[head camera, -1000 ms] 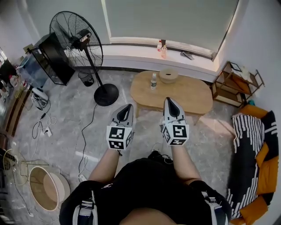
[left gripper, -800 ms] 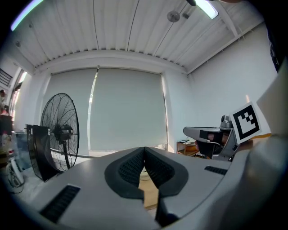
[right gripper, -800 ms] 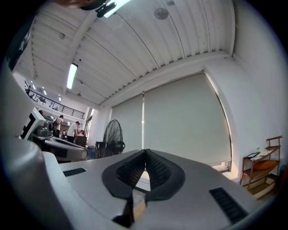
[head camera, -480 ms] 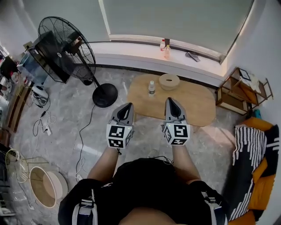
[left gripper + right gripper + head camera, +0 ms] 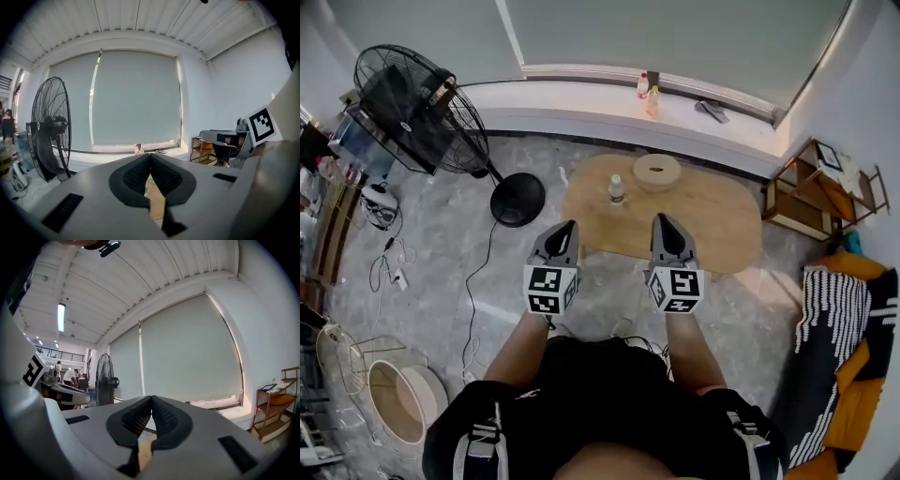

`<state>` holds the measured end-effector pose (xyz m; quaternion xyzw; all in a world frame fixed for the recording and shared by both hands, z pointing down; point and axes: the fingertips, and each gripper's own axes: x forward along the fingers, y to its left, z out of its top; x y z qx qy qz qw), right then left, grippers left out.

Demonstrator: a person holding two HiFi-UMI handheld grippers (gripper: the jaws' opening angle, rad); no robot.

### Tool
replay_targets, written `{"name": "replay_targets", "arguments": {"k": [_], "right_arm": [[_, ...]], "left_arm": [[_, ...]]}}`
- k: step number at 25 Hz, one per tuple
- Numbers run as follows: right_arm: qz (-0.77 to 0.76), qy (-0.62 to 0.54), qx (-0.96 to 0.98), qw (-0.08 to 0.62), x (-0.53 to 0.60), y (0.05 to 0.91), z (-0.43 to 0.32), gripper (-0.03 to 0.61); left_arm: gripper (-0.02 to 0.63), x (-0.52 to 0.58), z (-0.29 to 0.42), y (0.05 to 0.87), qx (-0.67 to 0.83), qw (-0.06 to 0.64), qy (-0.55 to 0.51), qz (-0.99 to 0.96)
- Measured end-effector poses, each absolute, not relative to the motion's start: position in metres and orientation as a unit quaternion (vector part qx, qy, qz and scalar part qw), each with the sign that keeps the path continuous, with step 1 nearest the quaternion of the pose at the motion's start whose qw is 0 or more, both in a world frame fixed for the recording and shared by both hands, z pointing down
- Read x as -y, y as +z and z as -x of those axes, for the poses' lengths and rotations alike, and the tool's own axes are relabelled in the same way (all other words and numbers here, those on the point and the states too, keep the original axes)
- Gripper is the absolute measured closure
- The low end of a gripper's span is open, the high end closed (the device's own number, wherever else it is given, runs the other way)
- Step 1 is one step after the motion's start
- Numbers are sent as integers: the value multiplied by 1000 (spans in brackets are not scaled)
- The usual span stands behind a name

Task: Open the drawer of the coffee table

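The oval wooden coffee table (image 5: 712,216) stands on the grey floor ahead of me in the head view; no drawer shows from this angle. My left gripper (image 5: 568,226) hangs in the air over the table's near left edge, jaws shut on nothing. My right gripper (image 5: 662,220) floats beside it over the table's near edge, also shut and empty. In the left gripper view the closed pads (image 5: 150,155) frame a sliver of the tabletop (image 5: 157,204). In the right gripper view the pads (image 5: 151,398) meet too, with a strip of tabletop (image 5: 145,451) below.
On the table stand a small bottle (image 5: 617,190) and a round wooden bowl (image 5: 656,172). A big black floor fan (image 5: 417,111) stands at the left, its base (image 5: 517,199) near the table. A wooden shelf (image 5: 823,192) and a striped sofa (image 5: 853,337) are at the right. Cables (image 5: 473,291) trail on the floor.
I have walked closer: the table has slid down the head view towards both grippers, and the fan has shifted left. Both grippers stay shut side by side.
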<state>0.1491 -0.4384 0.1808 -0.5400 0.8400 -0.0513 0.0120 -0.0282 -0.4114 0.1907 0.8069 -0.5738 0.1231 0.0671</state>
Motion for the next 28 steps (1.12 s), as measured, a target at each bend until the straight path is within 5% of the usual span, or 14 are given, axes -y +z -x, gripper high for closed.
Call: {"name": "replay_targets", "arguments": {"k": [19,28], "right_arm": [[623,-99,-775,-43,479,275,8,561],[649,-138,-744,-83,433,361,22,561]], "left_arm": [[592,507,194,286,451,117,144,-873],[592,488,203,351,400,125,152,-895]]}}
